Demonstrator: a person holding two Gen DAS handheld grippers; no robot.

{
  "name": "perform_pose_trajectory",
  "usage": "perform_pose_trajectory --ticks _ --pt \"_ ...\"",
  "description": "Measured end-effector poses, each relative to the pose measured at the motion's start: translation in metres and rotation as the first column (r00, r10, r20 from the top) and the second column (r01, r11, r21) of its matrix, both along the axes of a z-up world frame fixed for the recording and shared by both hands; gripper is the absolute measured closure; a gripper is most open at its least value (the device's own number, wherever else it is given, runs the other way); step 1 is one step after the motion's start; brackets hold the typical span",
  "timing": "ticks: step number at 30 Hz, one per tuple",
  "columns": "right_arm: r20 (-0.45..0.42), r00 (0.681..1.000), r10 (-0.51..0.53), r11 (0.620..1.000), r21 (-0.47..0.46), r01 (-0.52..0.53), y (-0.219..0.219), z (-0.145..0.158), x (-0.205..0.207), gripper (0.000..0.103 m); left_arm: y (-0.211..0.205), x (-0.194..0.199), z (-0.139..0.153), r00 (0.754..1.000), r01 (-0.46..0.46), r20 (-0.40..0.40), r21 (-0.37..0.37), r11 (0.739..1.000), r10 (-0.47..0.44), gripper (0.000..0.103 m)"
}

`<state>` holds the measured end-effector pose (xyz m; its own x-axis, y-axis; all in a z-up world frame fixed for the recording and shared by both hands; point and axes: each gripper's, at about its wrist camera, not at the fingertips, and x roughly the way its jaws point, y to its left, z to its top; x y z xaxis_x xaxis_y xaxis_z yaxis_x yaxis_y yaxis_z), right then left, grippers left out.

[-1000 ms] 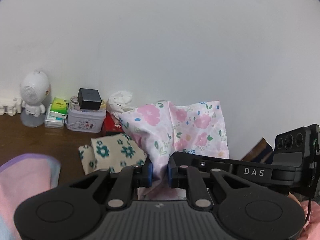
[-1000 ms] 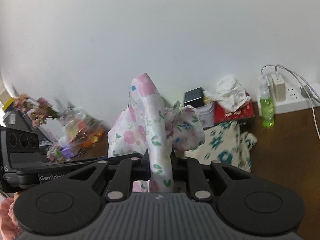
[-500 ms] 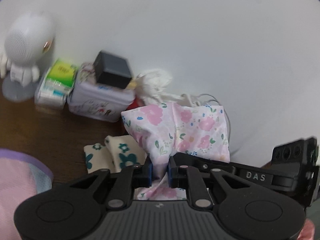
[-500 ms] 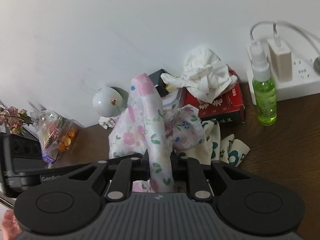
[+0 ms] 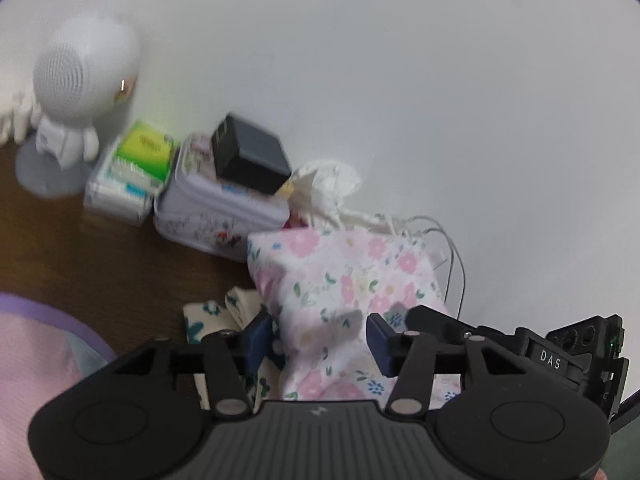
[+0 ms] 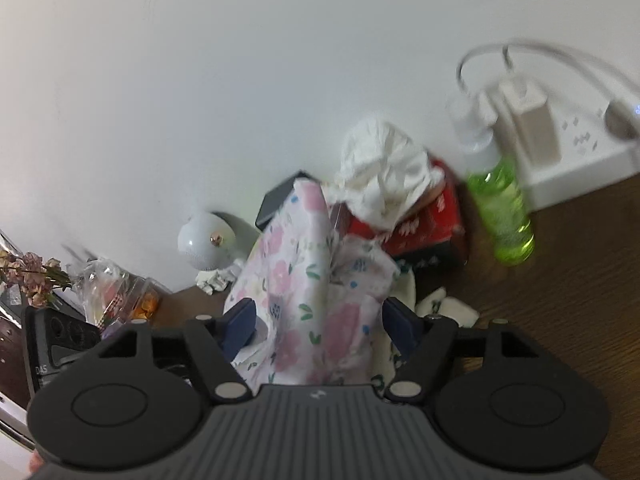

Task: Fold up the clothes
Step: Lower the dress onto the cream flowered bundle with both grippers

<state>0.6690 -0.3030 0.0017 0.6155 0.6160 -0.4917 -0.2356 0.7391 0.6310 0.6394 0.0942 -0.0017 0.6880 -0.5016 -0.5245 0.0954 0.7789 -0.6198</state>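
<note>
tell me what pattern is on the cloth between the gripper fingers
White with pink flowers and small green leaves: the floral cloth, clearest in the left wrist view.

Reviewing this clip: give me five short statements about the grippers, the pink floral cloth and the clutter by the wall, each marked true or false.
1. The left gripper is clamped on the pink floral cloth. False: its jaws have just been opening; the cloth sits between the fingers unpinched.
2. The right gripper stands open around the same cloth. True.
3. A green spray bottle stands on the table by the white power strip. True.
4. The black box lies directly on the table. False: it rests on the patterned tin.
5. The tissue box is blue. False: it is red.
</note>
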Motion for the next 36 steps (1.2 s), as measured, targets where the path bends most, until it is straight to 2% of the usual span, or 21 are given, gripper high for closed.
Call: perform_pose_trajectory --ticks 3,5,6,7,8,9,10,12,13,17,20,23,25,29,32,36 --pt "0.082 0.994 -0.065 0.996 -0.059 0.07 -0.008 0.016 -0.011 0.032 -0.003 -0.009 0.018 0.996 -0.04 0.08 0.109 0.993 0.031 0.05" --pt "0.192 0.974 -0.119 0.984 -0.11 0.142 -0.007 0.033 -0.024 0.037 -0.009 -0.014 0.032 0.983 -0.092 0.172 0.196 0.976 0.059 0.057" --pt "0.245 0.962 -0.121 0.979 -0.129 0.156 -0.002 0.039 -0.029 0.043 -0.013 -0.014 0.037 0.977 -0.107 0.206 0.221 0.969 0.061 0.066" --pt "0.297 0.947 -0.121 0.974 -0.147 0.171 0.004 0.045 -0.034 0.054 -0.017 -0.012 0.04 0.974 -0.106 0.221 0.235 0.966 0.053 0.093" --pt "0.346 0.931 -0.117 0.969 -0.167 0.184 0.01 0.051 -0.038 0.061 -0.023 -0.007 0.04 0.976 -0.096 0.213 0.248 0.964 0.043 0.103" --pt "0.371 0.924 -0.094 0.961 -0.208 0.181 0.023 0.051 -0.037 0.071 -0.029 -0.003 0.038 0.978 -0.1 0.203 0.271 0.957 0.044 0.1" --pt "0.381 0.921 -0.084 0.951 -0.244 0.188 0.033 0.046 -0.035 0.078 -0.036 0.001 0.035 0.979 -0.111 0.198 0.306 0.945 0.051 0.1" --pt "0.4 0.914 -0.066 0.927 -0.314 0.204 0.054 0.035 -0.03 0.081 -0.048 0.008 0.025 0.982 -0.123 0.181 0.363 0.923 0.06 0.1" --pt "0.406 0.912 -0.065 0.921 -0.327 0.211 0.06 0.027 -0.027 0.082 -0.05 0.01 0.018 0.984 -0.119 0.165 0.366 0.923 0.062 0.1" --pt "0.357 0.932 -0.055 0.909 -0.369 0.195 0.072 -0.009 -0.023 0.084 -0.052 0.013 -0.007 0.991 -0.104 0.114 0.385 0.917 0.065 0.1" --pt "0.372 0.927 -0.041 0.9 -0.389 0.196 0.075 -0.025 -0.032 0.084 -0.049 0.009 -0.011 0.99 -0.098 0.132 0.376 0.922 0.052 0.1" --pt "0.385 0.921 -0.053 0.922 -0.336 0.193 0.069 -0.016 -0.039 0.084 -0.044 -0.004 0.004 0.98 -0.123 0.193 0.346 0.93 0.057 0.094" --pt "0.426 0.902 -0.073 0.936 -0.282 0.209 0.059 -0.003 -0.052 0.083 -0.044 -0.023 0.02 0.966 -0.125 0.255 0.34 0.932 0.037 0.094" --pt "0.483 0.873 -0.066 0.936 -0.272 0.221 0.05 0.014 -0.075 0.081 -0.061 -0.054 0.027 0.965 -0.055 0.255 0.423 0.904 -0.061 0.094" --pt "0.465 0.885 -0.035 0.916 -0.338 0.214 0.058 0.002 -0.08 0.081 -0.075 -0.062 0.016 0.974 -0.023 0.209 0.487 0.873 -0.09 0.094" --pt "0.435 0.9 -0.019 0.891 -0.401 0.213 0.065 -0.021 -0.081 0.081 -0.083 -0.062 -0.003 0.97 -0.02 0.219 0.514 0.858 -0.108 0.094"
